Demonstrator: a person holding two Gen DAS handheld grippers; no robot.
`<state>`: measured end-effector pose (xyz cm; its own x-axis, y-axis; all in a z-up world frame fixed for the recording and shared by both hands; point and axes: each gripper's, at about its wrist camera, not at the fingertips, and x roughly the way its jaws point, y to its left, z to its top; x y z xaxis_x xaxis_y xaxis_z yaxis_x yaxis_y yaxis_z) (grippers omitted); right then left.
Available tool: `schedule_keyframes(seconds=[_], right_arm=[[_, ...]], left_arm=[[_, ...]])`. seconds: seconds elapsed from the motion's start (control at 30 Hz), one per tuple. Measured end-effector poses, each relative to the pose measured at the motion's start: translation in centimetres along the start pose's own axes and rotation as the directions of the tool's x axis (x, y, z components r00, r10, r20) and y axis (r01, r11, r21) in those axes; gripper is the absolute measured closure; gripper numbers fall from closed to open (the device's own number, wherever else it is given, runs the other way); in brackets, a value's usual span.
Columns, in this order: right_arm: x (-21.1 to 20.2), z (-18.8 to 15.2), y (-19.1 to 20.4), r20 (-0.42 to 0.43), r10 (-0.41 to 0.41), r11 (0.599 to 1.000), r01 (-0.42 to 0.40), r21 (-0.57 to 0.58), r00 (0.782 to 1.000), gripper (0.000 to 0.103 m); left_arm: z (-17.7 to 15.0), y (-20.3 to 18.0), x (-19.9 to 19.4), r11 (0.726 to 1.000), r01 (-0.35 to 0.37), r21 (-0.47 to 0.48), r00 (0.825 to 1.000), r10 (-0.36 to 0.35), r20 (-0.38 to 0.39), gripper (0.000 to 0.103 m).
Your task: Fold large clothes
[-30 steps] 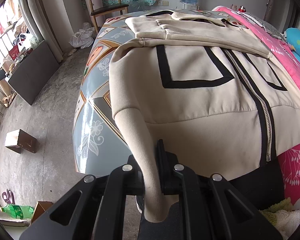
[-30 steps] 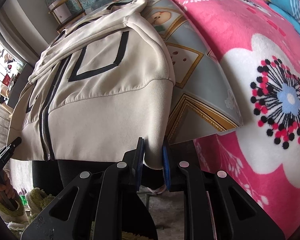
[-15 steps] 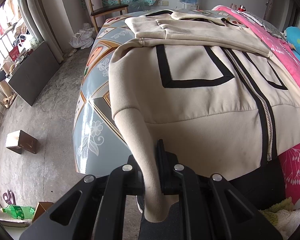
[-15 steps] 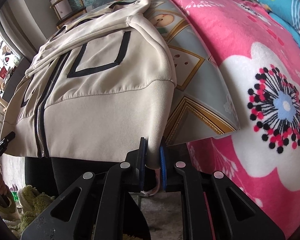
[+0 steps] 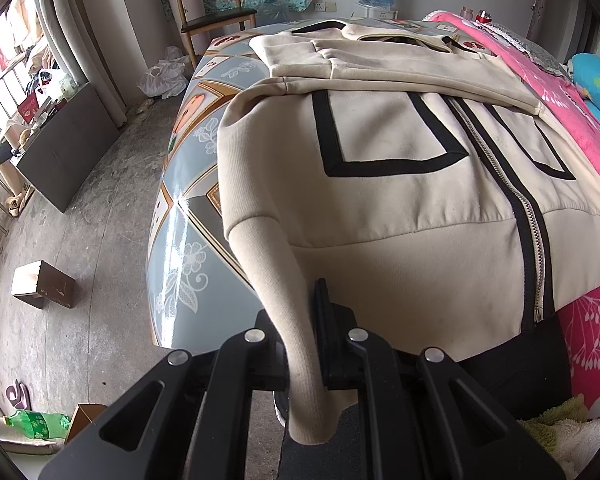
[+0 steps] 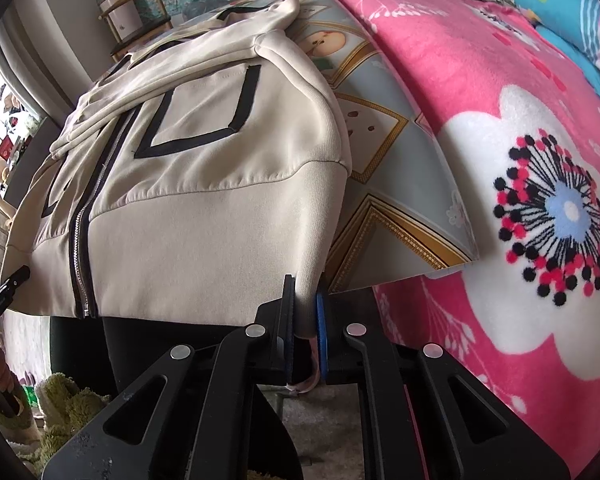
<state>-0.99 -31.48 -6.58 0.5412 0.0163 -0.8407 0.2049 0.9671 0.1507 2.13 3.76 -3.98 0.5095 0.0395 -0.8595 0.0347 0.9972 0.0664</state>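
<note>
We are looking up close from the jacket's (image 5: pixel 400 208) two bottom corners, both cameras seeing its zipper (image 6: pixel 85 216).

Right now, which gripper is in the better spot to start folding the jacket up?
Neither alone, probably. The left gripper is shut on the jacket's left hem corner, and the right gripper is shut on the right hem corner. With both bottom corners held, lifting them together over the table looks best.
</note>
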Motion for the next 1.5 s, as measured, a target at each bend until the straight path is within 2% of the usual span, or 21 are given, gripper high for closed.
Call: schedule_keyframes(seconds=[0.2, 0.3, 0.43, 0.5, 0.57, 0.67, 0.83, 0.97, 1.07, 1.17, 1.23, 1.27, 1.3, 1.33, 1.4, 1.5], right_arm=[[0.0, 0.0, 0.0, 0.001, 0.000, 1.000, 0.000, -0.001, 1.000, 0.094], [-0.3, 0.2, 0.3, 0.012, -0.006, 1.000, 0.006, -0.023, 1.000, 0.098], [-2.2, 0.9, 0.7, 0.054, -0.002, 0.999, 0.004, -0.054, 0.999, 0.098], [-3.5, 1.5, 0.8, 0.085, 0.014, 0.999, -0.010, -0.048, 0.996, 0.098], [-4.4, 2.5, 0.7, 0.118, 0.038, 0.999, -0.034, -0.032, 0.992, 0.098], [-5.2, 4.5, 0.6, 0.165, 0.083, 0.997, -0.082, -0.009, 0.983, 0.098], [-4.8, 9.0, 1.4, 0.220, 0.122, 0.992, -0.124, -0.006, 0.968, 0.098], [-3.2, 13.5, 2.0, 0.241, 0.157, 0.987, -0.160, -0.010, 0.958, 0.098], [-1.0, 17.2, 2.2, 0.238, 0.181, 0.982, -0.187, 0.004, 0.954, 0.098], [2.2, 20.3, 1.6, 0.201, 0.240, 0.964, -0.258, 0.066, 0.950, 0.091], [4.2, 21.5, 0.9, 0.188, 0.307, 0.936, -0.332, 0.118, 0.933, 0.072], [4.9, 21.8, 0.3, 0.196, 0.340, 0.918, -0.370, 0.143, 0.920, 0.058], [5.1, 21.7, -0.1, 0.204, 0.351, 0.910, -0.384, 0.159, 0.914, 0.051], [5.3, 21.6, -0.6, 0.212, 0.347, 0.906, -0.385, 0.175, 0.914, 0.050], [5.2, 21.3, -1.6, 0.228, 0.346, 0.899, -0.391, 0.196, 0.910, 0.046], [4.8, 20.4, -3.4, 0.230, 0.324, 0.899, -0.375, 0.228, 0.918, 0.045]], left_arm=[[0.0, 0.0, 0.0, 1.000, 0.001, 0.000, 1.000, -0.001, 0.002, 0.093], [0.1, 0.1, -0.7, 1.000, 0.017, 0.001, 0.999, -0.017, 0.028, 0.094], [0.9, 1.6, -2.5, 0.989, 0.134, -0.056, 0.988, -0.129, 0.082, 0.097], [1.7, 2.6, -3.5, 0.972, 0.213, -0.094, 0.973, -0.203, 0.111, 0.097], [2.9, 3.7, -4.1, 0.944, 0.298, -0.140, 0.951, -0.280, 0.133, 0.098], [5.0, 4.7, -4.4, 0.909, 0.373, -0.185, 0.924, -0.346, 0.160, 0.098], [9.6, 5.3, -3.5, 0.886, 0.406, -0.222, 0.910, -0.372, 0.180, 0.098], [13.5, 5.8, -1.2, 0.886, 0.388, -0.252, 0.920, -0.357, 0.163, 0.098], [15.6, 6.3, 0.7, 0.874, 0.392, -0.286, 0.919, -0.362, 0.154, 0.095], [17.3, 7.2, 2.8, 0.844, 0.416, -0.339, 0.909, -0.390, 0.146, 0.091], [17.8, 8.3, 4.1, 0.802, 0.451, -0.393, 0.891, -0.430, 0.144, 0.084], [17.7, 8.9, 4.7, 0.777, 0.466, -0.423, 0.881, -0.450, 0.143, 0.079], [17.6, 9.4, 5.0, 0.764, 0.468, -0.445, 0.879, -0.453, 0.146, 0.074], [17.5, 10.0, 5.0, 0.761, 0.456, -0.461, 0.886, -0.438, 0.155, 0.071], [17.2, 11.4, 4.4, 0.768, 0.428, -0.477, 0.903, -0.385, 0.191, 0.058], [16.7, 13.8, 3.5, 0.748, 0.422, -0.512, 0.907, -0.354, 0.230, 0.057]])
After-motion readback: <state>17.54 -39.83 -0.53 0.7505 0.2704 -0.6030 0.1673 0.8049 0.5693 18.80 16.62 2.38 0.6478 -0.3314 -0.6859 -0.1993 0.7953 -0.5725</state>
